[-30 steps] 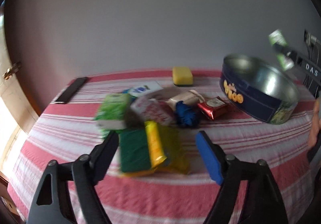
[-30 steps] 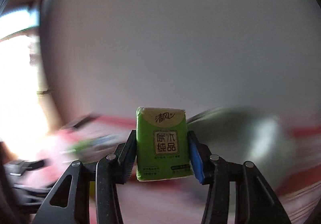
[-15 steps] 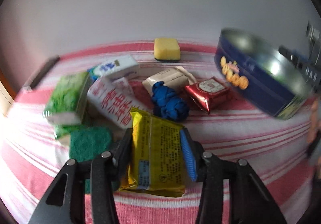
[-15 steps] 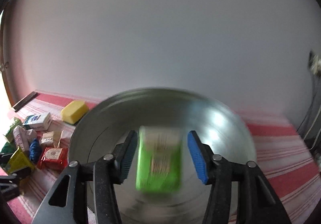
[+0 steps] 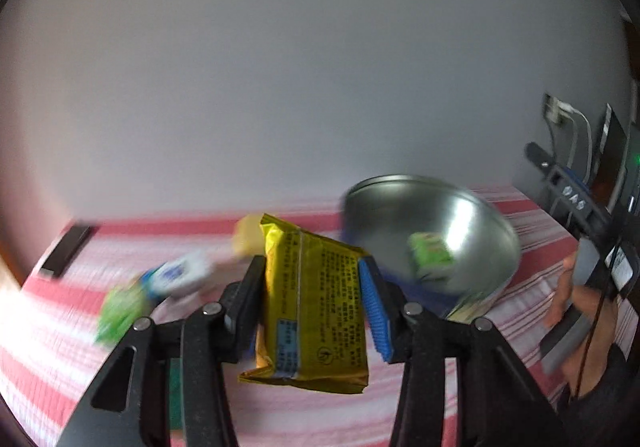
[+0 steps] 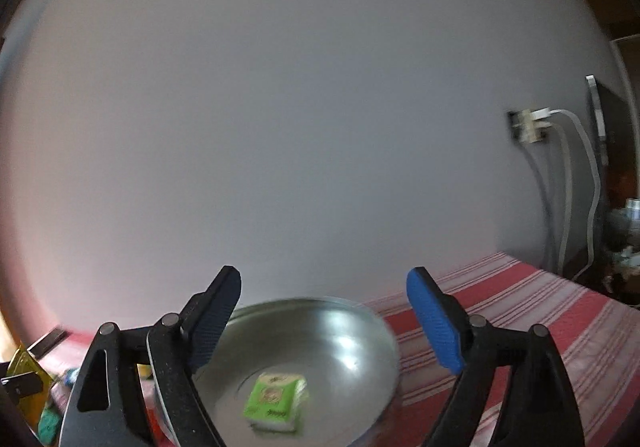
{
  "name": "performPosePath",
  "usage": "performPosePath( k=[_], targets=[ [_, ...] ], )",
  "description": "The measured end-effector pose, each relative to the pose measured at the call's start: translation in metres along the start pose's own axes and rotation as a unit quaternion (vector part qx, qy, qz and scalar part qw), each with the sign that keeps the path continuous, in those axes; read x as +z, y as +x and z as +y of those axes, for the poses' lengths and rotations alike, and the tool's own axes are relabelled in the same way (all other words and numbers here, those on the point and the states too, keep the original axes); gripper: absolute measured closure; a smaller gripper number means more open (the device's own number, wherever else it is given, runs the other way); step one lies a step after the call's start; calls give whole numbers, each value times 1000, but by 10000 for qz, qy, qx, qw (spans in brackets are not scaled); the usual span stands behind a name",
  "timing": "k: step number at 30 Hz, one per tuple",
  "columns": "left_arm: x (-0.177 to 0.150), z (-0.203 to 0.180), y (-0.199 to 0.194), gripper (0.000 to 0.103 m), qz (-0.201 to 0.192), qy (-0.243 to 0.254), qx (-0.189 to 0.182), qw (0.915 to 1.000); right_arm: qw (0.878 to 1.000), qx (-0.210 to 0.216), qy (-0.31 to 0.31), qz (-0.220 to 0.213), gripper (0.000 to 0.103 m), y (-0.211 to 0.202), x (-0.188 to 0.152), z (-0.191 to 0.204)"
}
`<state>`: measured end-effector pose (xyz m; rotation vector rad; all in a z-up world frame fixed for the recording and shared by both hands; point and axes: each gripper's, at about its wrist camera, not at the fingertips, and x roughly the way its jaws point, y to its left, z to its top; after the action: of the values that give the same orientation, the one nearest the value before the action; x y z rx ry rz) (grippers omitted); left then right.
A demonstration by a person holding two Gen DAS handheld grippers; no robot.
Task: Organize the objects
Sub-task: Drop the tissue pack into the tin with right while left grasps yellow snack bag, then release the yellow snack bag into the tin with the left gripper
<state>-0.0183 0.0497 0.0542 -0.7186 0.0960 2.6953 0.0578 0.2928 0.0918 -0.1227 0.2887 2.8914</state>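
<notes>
Tidying means gathering everything in the round silver metal tin (image 6: 320,331), so my right hand-held gripper (image 6: 326,321), jaws just spread wide and empty, hangs above the green tissue pack (image 6: 276,401) inside it, while my left hand-held gripper (image 5: 312,307) clamps the yellow foil snack packet (image 5: 316,303) above the red-striped tabletop (image 5: 528,219).

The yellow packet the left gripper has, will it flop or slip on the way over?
The yellow packet probably stays fairly stiff: it stands upright between the left gripper's pads without sagging. Its glossy wrapper may be slippery, though both pads press its sides. It looks light.
</notes>
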Motion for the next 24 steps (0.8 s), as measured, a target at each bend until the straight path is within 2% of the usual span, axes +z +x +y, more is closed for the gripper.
performPosePath(
  k=[3,8,16,19,21,23,24],
  targets=[
    [17,-34,27,57,1,113,-265,9996,9996,-266,-55,-2,16,5,3,-8],
    [32,-73,78,57,184,336,-218,9990,9980,-624,-63,38,16,18,-1,-14],
    [23,-92,138,57,718,158,-208,9971,9979,-640,60,85,16,31,-2,-21],
    [16,-93,145,55,847,141,-181,9961,9977,-668,-53,36,16,30,-7,-12],
    [14,-93,140,44,746,90,-90,9971,9980,-627,-67,67,16,34,-12,-10],
    [16,-93,128,7,554,134,92,9983,9981,-602,-46,124,16,35,-13,-7],
    [17,-92,121,2,419,129,202,9988,9982,-587,-33,141,16,36,-13,-7]
  ],
)
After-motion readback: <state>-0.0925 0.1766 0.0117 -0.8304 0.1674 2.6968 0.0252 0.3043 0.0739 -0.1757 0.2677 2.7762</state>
